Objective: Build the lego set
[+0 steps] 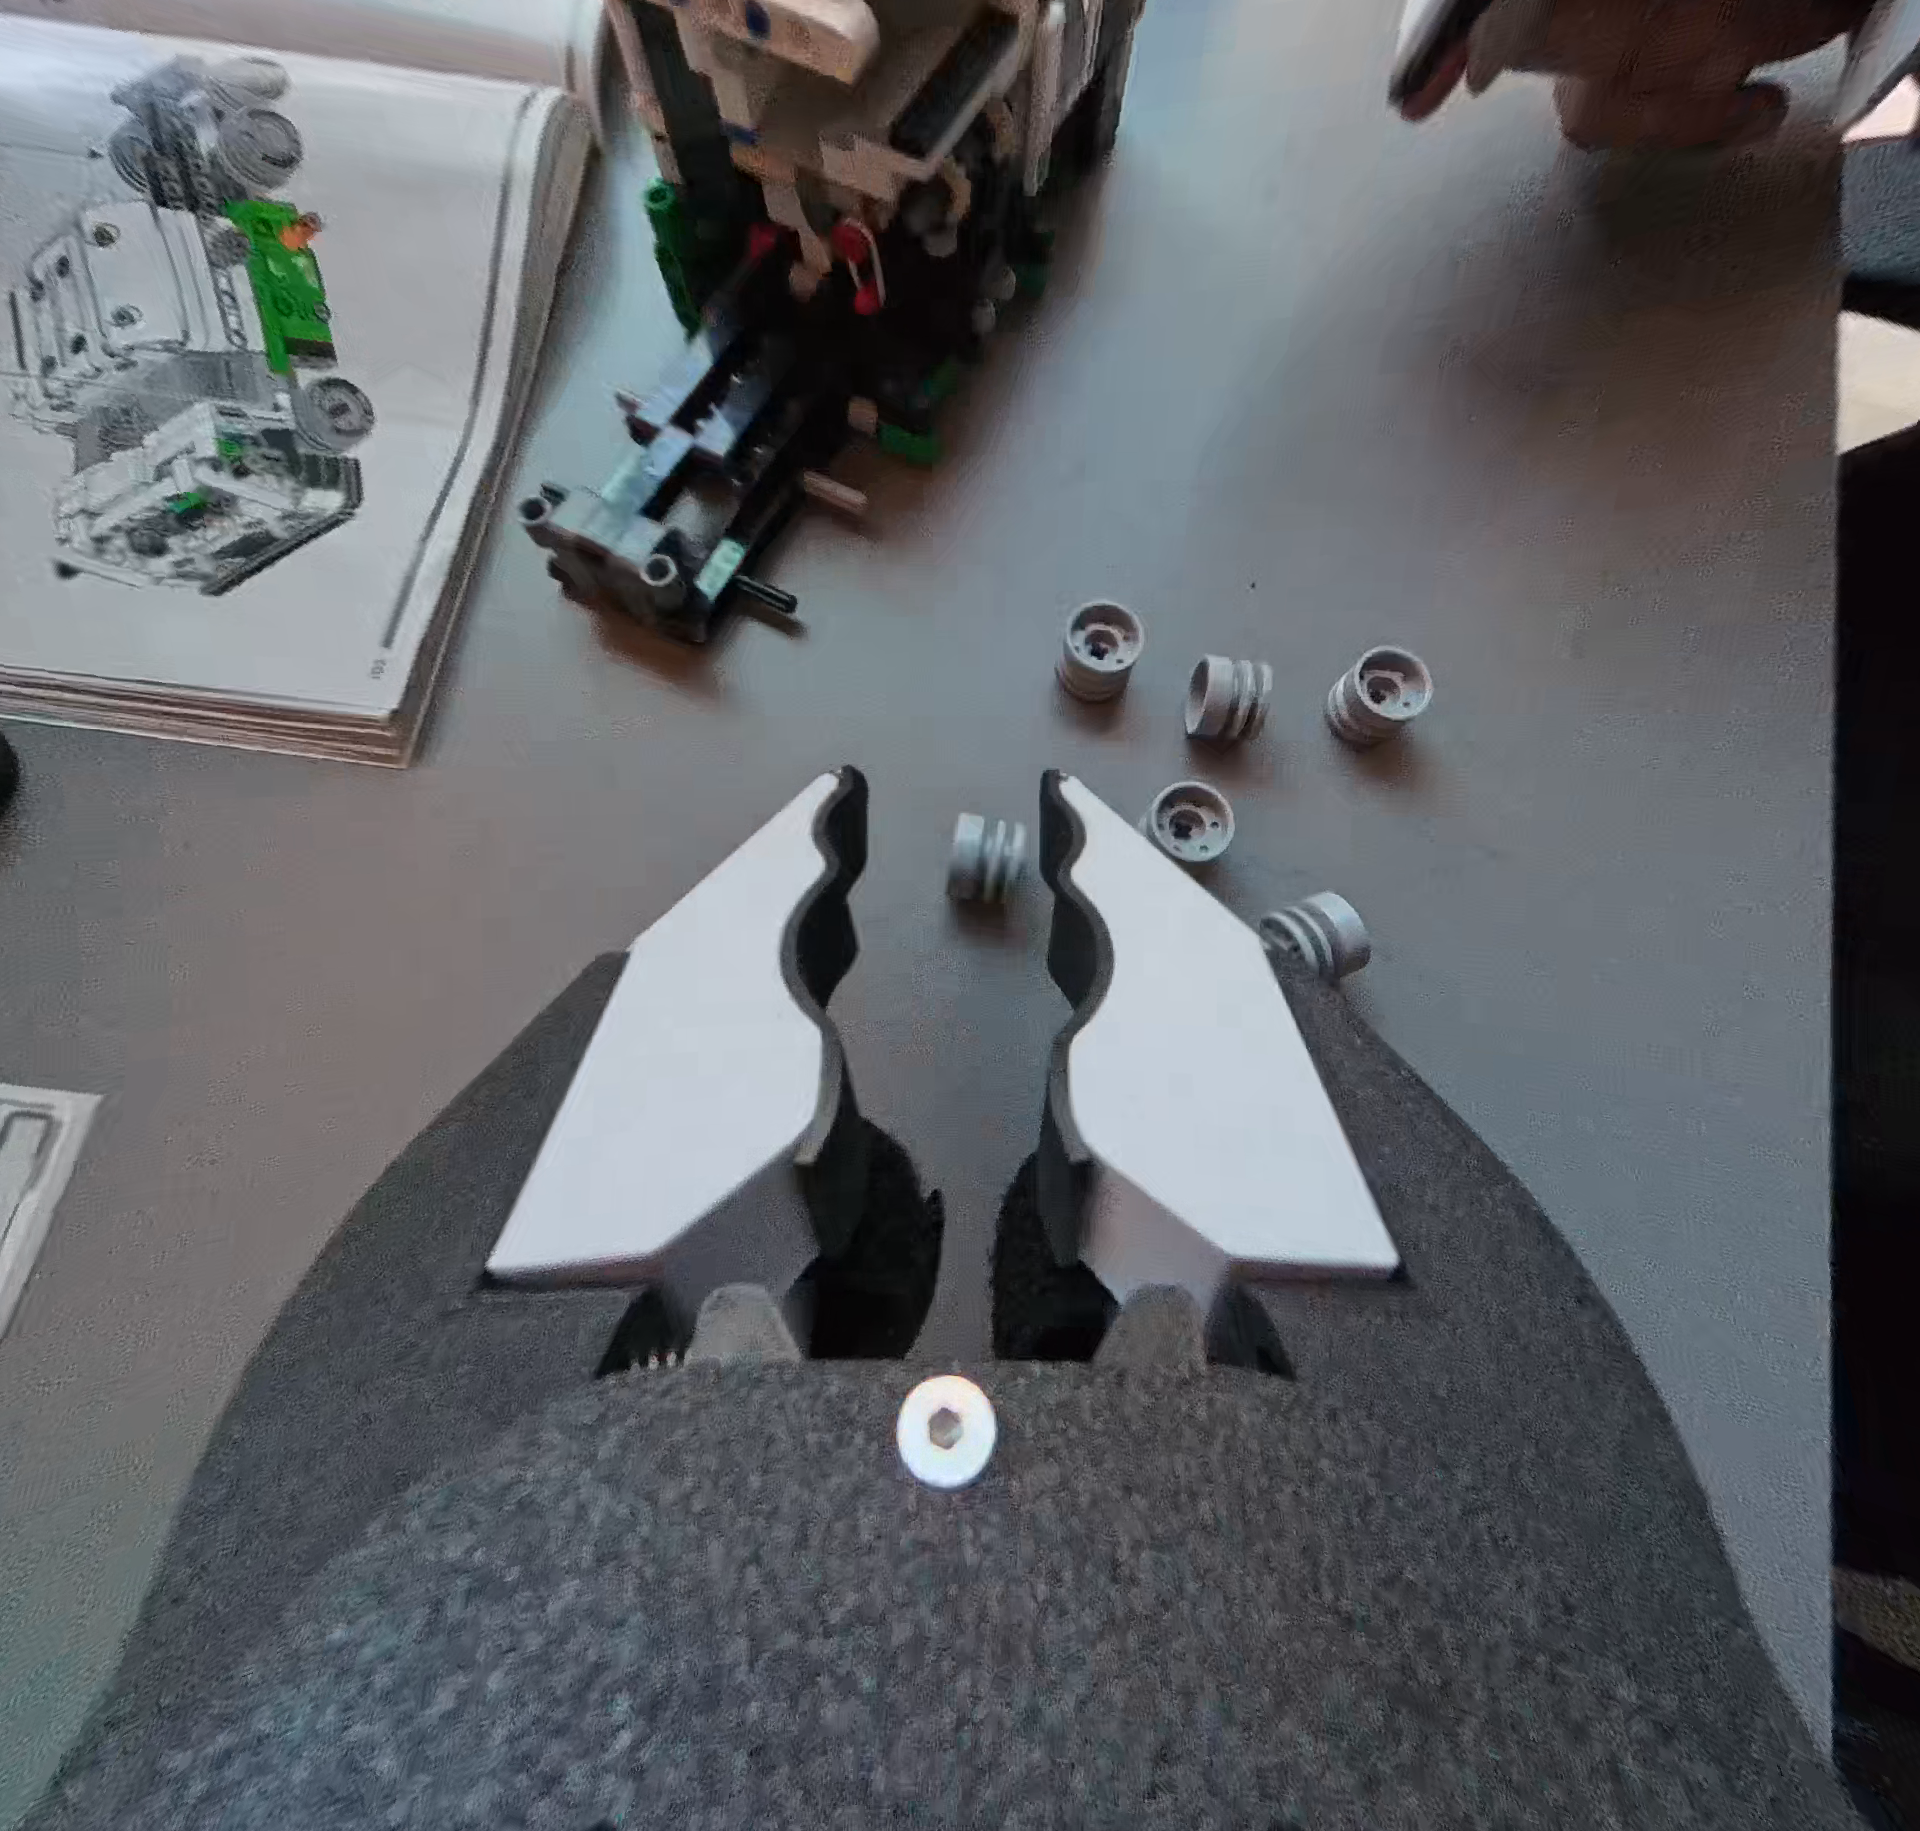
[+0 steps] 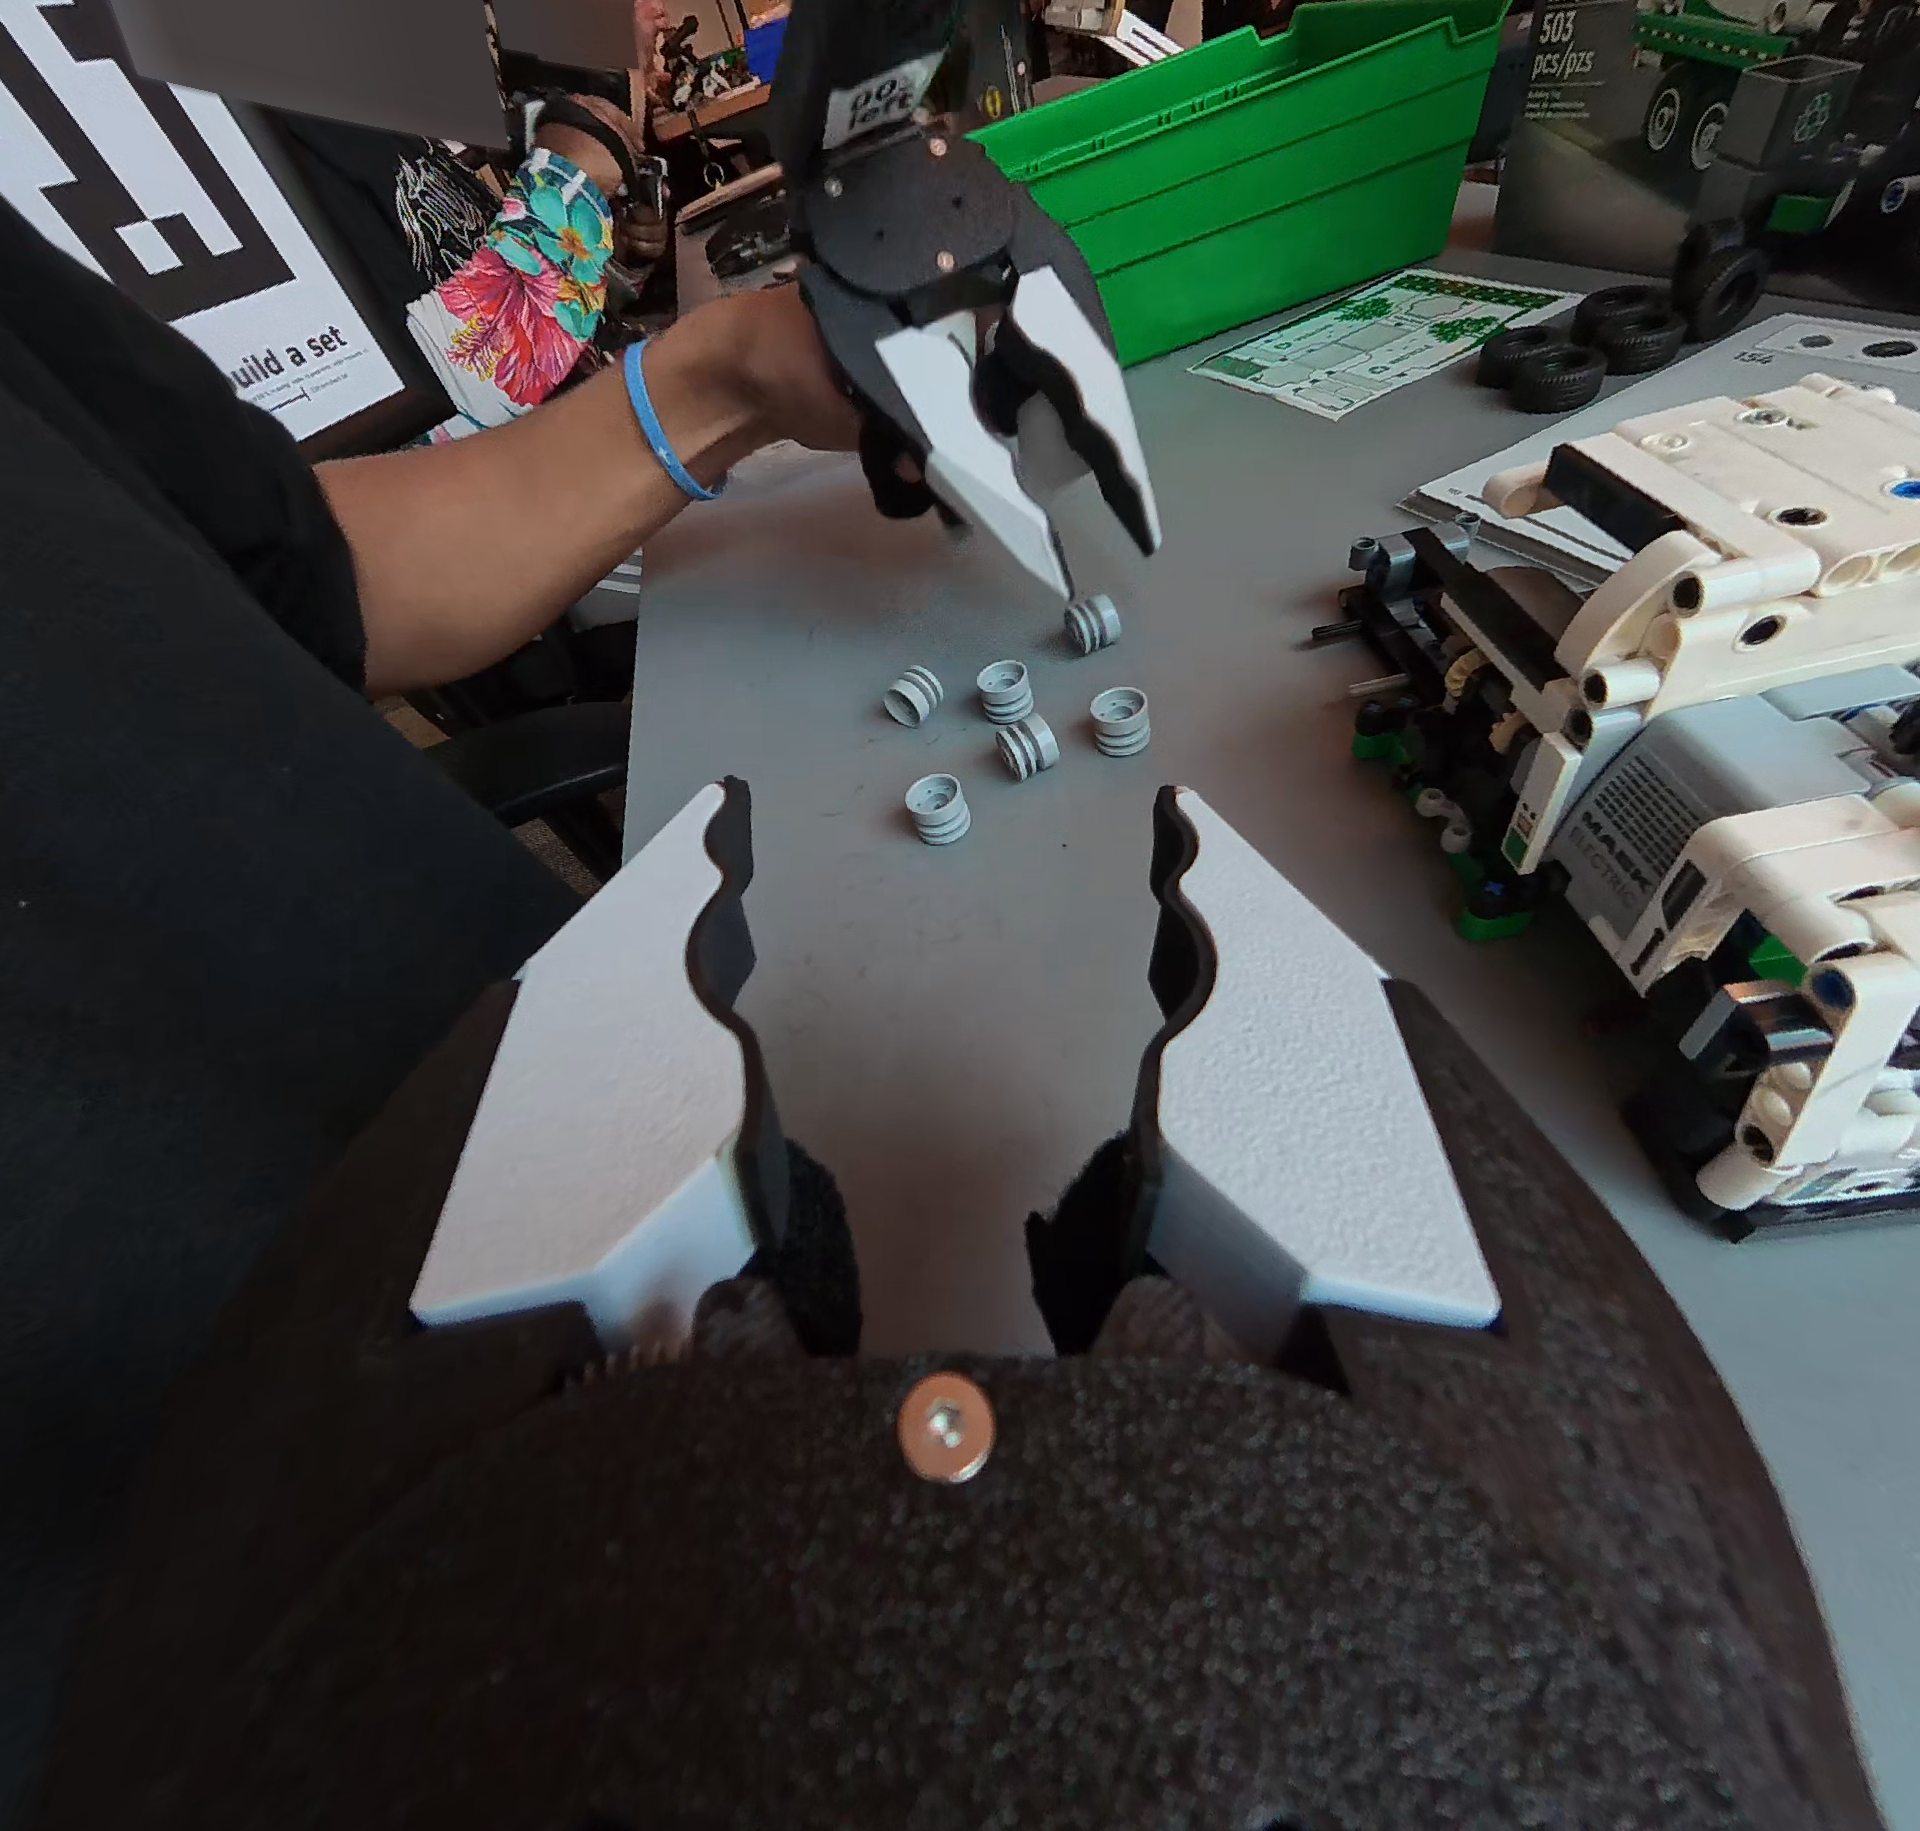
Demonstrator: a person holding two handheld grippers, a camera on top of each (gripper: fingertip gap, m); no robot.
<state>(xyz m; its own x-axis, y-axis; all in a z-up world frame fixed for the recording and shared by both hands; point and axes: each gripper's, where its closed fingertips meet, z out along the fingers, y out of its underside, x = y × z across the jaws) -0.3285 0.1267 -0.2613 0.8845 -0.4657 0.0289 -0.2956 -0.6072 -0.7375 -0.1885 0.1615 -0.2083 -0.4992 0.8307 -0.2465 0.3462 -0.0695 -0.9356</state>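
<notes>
While the truck model (image 2: 1683, 742) lies at the right of the right wrist view with its axles bare, we judge the step in hand to be the wheels: six grey hubs sit loose on the table (image 2: 935, 1002), and the black tyres (image 2: 1600, 337) wait in a heap at the upper right, well apart from them. Our left gripper (image 1: 954, 805) hangs with its jaws parted, holding nothing, one grey hub (image 1: 987, 856) lying between its fingertips in the middle of the left wrist view; from the right wrist view the same gripper (image 2: 1107, 560) comes down on the farthest hub (image 2: 1091, 623), one tip just beside it or touching, we cannot tell which. Our right gripper (image 2: 951, 794) is spread wide and empty at the lower centre, the nearest hub (image 2: 937, 810) just beyond its tips.

Next, we think, the left jaws must close squarely across the hub's ribbed barrel. It is a short, smooth plastic cylinder lying on its side, so it may roll or squirt out if pinched off centre. The fingers (image 1: 707, 1033) are flat white plates with wavy dark inner edges. An open instruction booklet (image 1: 260, 379) lies at the upper left of the left wrist view, a green bin (image 2: 1247, 171) behind.
</notes>
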